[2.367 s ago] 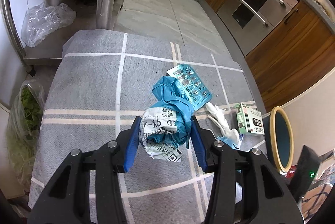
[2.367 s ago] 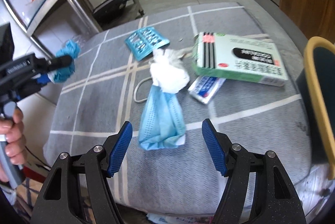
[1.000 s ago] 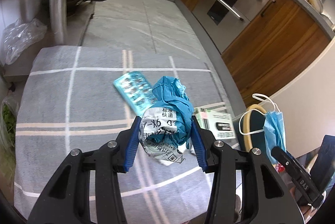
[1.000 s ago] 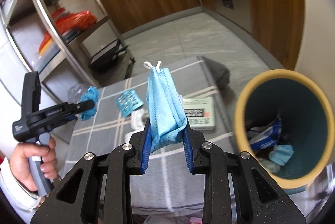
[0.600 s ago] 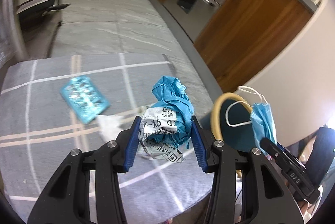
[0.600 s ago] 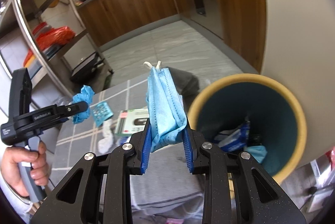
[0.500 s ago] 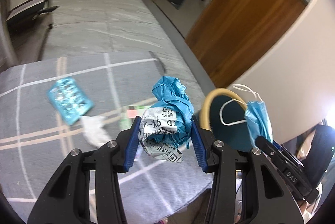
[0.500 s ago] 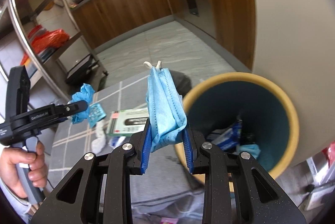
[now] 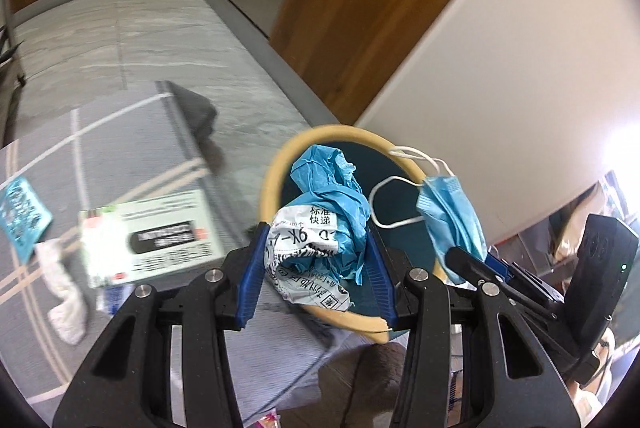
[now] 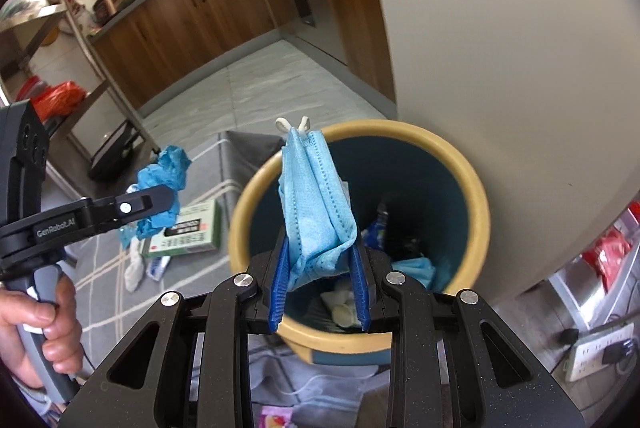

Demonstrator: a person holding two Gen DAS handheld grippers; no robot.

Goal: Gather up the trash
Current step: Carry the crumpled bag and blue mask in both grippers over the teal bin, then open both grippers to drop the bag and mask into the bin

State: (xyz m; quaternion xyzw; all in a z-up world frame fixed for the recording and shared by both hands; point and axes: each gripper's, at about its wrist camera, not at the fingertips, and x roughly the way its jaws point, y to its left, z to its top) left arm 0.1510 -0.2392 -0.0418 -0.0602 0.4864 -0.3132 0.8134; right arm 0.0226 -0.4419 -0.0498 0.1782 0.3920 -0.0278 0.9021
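a crumpled wad of teal wrapper and printed white paper (image 9: 320, 232) is clamped between the blue pads of the left gripper (image 9: 316, 260), held in the air in front of the rim of a waste bin (image 9: 272, 180). the bin is round, with a tan rim and a dark teal inside, and stands on the floor just beside the edge of a grey table cloth with pale stripes (image 9: 120, 132). a folded blue face mask (image 10: 316, 208) stands upright, pinched at its lower end between the pads of the right gripper (image 10: 320, 280), directly over the bin's open mouth; its white ear loops (image 9: 396, 188) hang out to one side. inside the bin lie other pieces of blue and white rubbish (image 10: 412, 268).

on the cloth near the bin lies a green and white carton (image 9: 148, 236), with a crumpled white tissue (image 9: 64, 292) beside it and a teal blister pack (image 9: 20, 216) further off. a person's hand (image 10: 48, 324) grips the left gripper's handle. wooden cabinets (image 10: 200, 12) and a grey tiled floor (image 9: 120, 36) lie beyond.
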